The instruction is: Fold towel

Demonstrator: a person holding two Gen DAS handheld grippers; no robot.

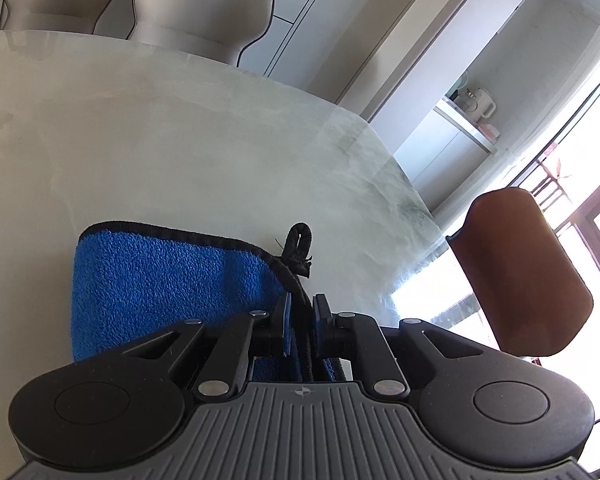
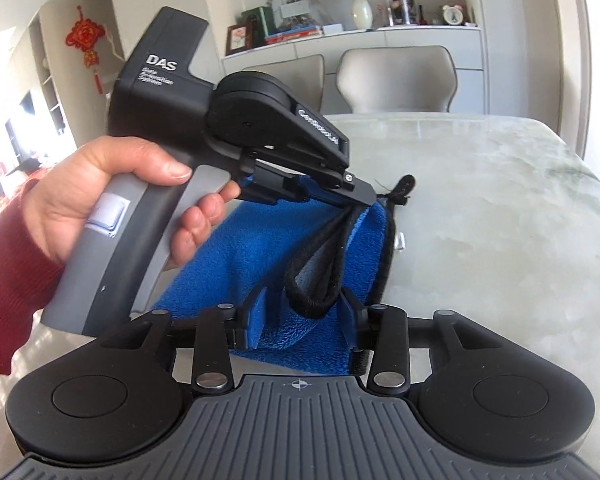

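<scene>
A blue towel [image 1: 160,280] with a black hem lies folded on the pale marble table [image 1: 180,140]. My left gripper [image 1: 303,318] is shut on the towel's hem just below its black hang loop [image 1: 300,238]. In the right wrist view, a hand [image 2: 120,192] in a red sleeve holds that left gripper [image 2: 366,194], which lifts the towel [image 2: 228,264] by this corner, the hang loop [image 2: 404,184] just past its tip. My right gripper [image 2: 306,316] stands open. A bunched fold of towel and loops of black hem lie loosely between its fingers.
A brown chair back [image 1: 520,280] stands at the table's right edge. Beige chairs [image 2: 396,80] stand on the far side, with a sideboard of ornaments behind. The table top [image 2: 480,220] stretches to the right of the towel.
</scene>
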